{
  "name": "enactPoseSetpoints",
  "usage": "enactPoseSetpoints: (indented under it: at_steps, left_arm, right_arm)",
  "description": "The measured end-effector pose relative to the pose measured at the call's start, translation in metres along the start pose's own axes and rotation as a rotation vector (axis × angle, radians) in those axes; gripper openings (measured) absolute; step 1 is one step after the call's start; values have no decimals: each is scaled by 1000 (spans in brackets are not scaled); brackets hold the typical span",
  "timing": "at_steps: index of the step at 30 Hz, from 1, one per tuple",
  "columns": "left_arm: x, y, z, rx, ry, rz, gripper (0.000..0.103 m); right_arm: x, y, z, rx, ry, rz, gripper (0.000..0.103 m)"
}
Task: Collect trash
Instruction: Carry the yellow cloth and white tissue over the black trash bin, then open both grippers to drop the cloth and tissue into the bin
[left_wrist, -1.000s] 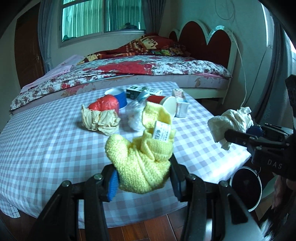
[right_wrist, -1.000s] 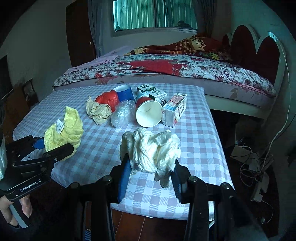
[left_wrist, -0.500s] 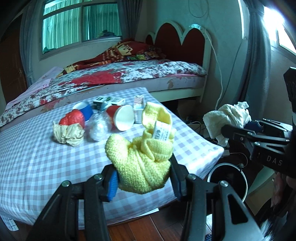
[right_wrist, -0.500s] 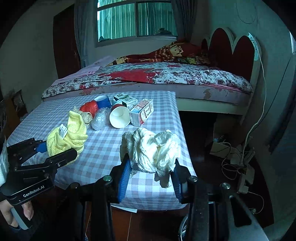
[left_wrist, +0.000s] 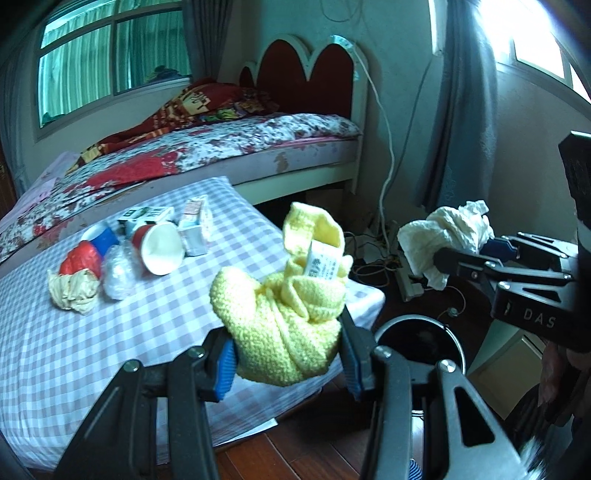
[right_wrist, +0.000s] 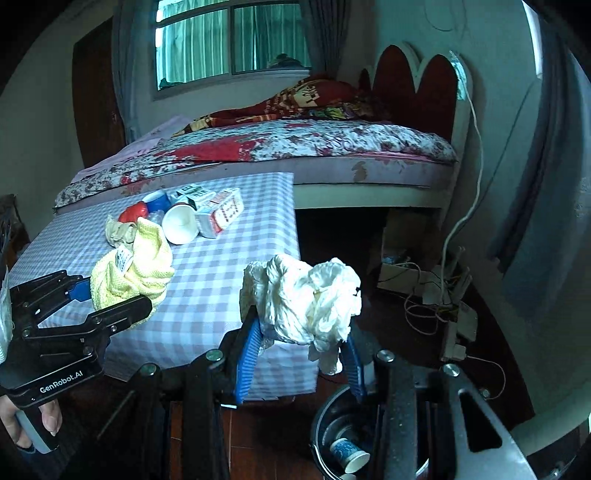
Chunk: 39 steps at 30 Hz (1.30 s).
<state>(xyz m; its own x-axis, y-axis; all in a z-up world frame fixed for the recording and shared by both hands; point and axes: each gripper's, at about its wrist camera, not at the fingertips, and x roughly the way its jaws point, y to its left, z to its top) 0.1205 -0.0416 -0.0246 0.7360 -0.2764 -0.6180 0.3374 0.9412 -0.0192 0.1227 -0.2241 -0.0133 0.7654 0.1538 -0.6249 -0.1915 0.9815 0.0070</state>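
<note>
My left gripper (left_wrist: 288, 354) is shut on a yellow knitted cloth (left_wrist: 284, 317) with a white label, held in the air over the table's near right corner. My right gripper (right_wrist: 301, 354) is shut on a crumpled white tissue wad (right_wrist: 303, 295), held above a round black trash bin (right_wrist: 343, 443) on the floor. The bin (left_wrist: 421, 343) holds a paper cup (right_wrist: 349, 456). The right gripper with the tissue (left_wrist: 447, 236) shows in the left wrist view; the left gripper with the cloth (right_wrist: 129, 273) shows in the right wrist view.
The checked table (left_wrist: 110, 350) carries a red paper cup (left_wrist: 159, 247), two cartons (left_wrist: 195, 229), a clear plastic wad (left_wrist: 118, 273), a crumpled brown paper (left_wrist: 74, 291) and a red and blue item (left_wrist: 88, 251). A bed (right_wrist: 295, 147) stands behind. Cables and a power strip (right_wrist: 436, 295) lie on the floor.
Both grippers have swung right, away from the table's middle toward the floor bin beside it, each still holding its load. The bin has come into view under the right gripper.
</note>
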Motion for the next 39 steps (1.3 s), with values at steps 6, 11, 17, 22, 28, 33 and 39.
enactPoseSetpoints:
  at_steps: [6,11,17,22,28,33,39]
  left_arm:
    - [13,-34,1,42,24,-67,48]
    - [24,-70,0,87,50,-121,48]
    - [45,-108,-10,140,111,-195,48]
    - [70,-131,-21,156,185,-265,48]
    - [104,-150,-39,173,275,-299,48]
    - [126,-157,-49,176,336,-307,48]
    - [146,-165,-55,185,389,-338,49]
  right_arm:
    - [-5,-32,-17,32,24,-40,43]
    - [-11,-62,-36,63,51,-78,43]
    - [-13,-98,-62,90,99,-109,43]
    - [-5,-123,-86,105,143,-108,43]
    - [19,-144,-114,105,225,-93,44]
    - [42,-154,-132,108,280,-70,44]
    - [67,-160,-150,106,334,-30,44]
